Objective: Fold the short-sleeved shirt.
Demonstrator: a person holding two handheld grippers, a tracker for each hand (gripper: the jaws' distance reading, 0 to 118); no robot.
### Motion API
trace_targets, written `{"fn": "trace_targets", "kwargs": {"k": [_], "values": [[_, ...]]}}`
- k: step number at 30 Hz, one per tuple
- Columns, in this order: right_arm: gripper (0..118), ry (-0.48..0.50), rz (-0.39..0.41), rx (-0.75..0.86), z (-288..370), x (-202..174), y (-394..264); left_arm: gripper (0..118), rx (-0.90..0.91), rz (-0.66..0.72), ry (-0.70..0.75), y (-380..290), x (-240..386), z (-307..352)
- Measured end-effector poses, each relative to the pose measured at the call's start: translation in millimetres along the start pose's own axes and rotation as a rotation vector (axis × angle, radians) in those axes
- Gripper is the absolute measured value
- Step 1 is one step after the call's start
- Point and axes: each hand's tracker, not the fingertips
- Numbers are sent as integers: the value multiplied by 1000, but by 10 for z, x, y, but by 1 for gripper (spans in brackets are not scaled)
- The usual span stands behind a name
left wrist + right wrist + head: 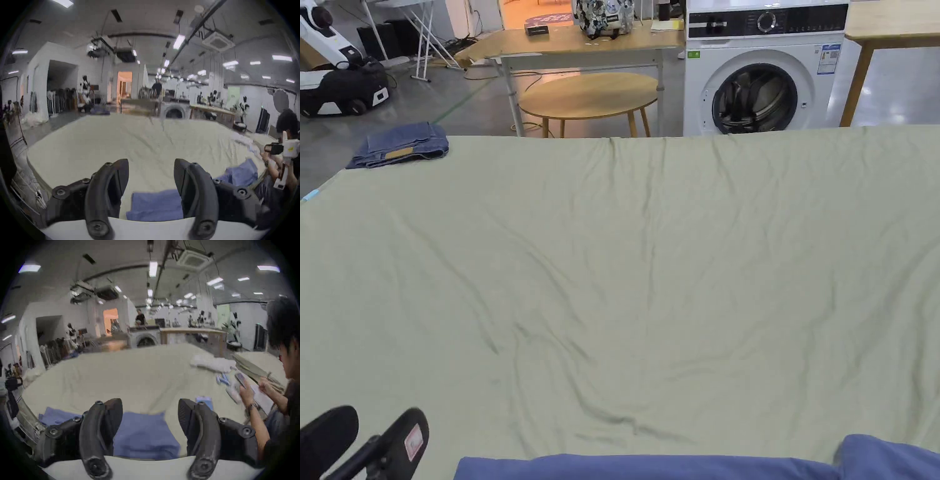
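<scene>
Both claws hung wide open and empty: the left gripper (pixel 151 175) and right gripper (pixel 150 413) over the blue shirt (pixel 146 434) at frame bottom. Risk, I'd say: pinching the pale sheet (pixel 650 262) along with the shirt would drag it.

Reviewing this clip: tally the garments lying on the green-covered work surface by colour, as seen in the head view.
Blue shirt at the near edge: 1
Dark blue denim garment, folded at the far left corner: 1
Total: 2 garments on the green sheet
</scene>
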Motion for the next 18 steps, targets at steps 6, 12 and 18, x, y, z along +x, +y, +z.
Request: {"fn": "trace_targets", "kwargs": {"k": [6, 12, 18], "values": [[0, 104, 103, -26, -299, -493, 88, 0, 20, -2, -7, 111, 181, -41], [0, 157, 112, -52, -387, -624, 20, 0, -60, 155, -98, 97, -193, -142], [0, 201, 64, -110, -416, -554, -70, 91, -246, 581, -303, -500, -1018, -536]]}}
